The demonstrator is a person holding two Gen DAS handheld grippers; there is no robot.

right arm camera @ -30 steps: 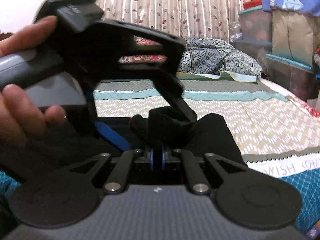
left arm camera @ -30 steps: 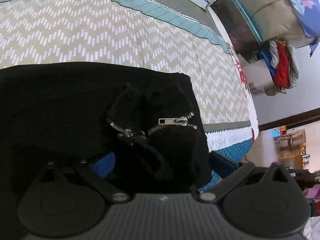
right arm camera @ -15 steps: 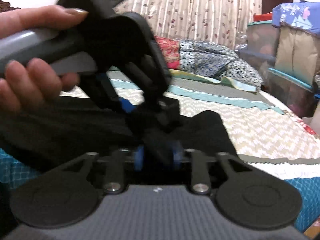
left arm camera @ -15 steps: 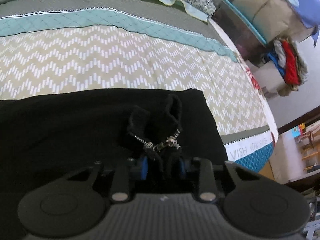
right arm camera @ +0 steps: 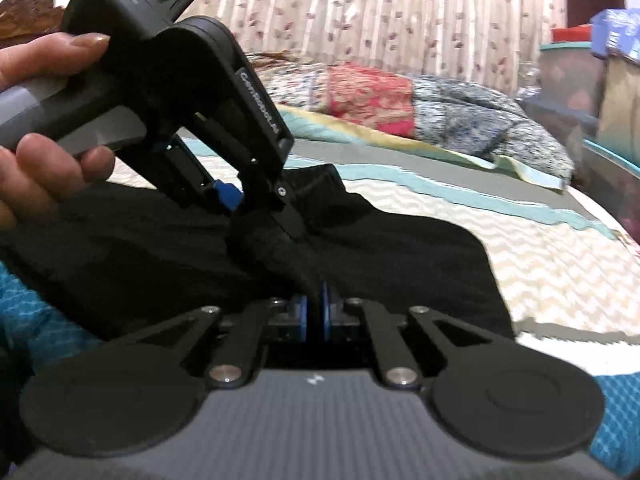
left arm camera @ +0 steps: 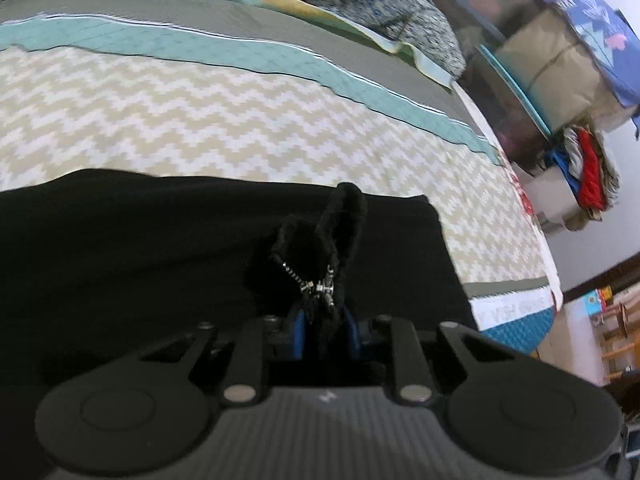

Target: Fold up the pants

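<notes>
Both tongs are clamped on the black pants (left arm camera: 140, 248): the left gripper (left arm camera: 325, 330) pinches a bunched fold by the zipper (left arm camera: 320, 286), and the right gripper (right arm camera: 314, 316) bites cloth just beside it. Those pants lie on a chevron bedspread (left arm camera: 200, 120). Beyond them sit patterned pillows (right arm camera: 440, 112) and curtains (right arm camera: 360, 12).

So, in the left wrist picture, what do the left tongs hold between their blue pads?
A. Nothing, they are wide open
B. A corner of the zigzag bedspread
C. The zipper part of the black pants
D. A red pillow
C: the left tongs are shut on a bunch of the black pants, and the silver zipper shows just above the pads.
</notes>
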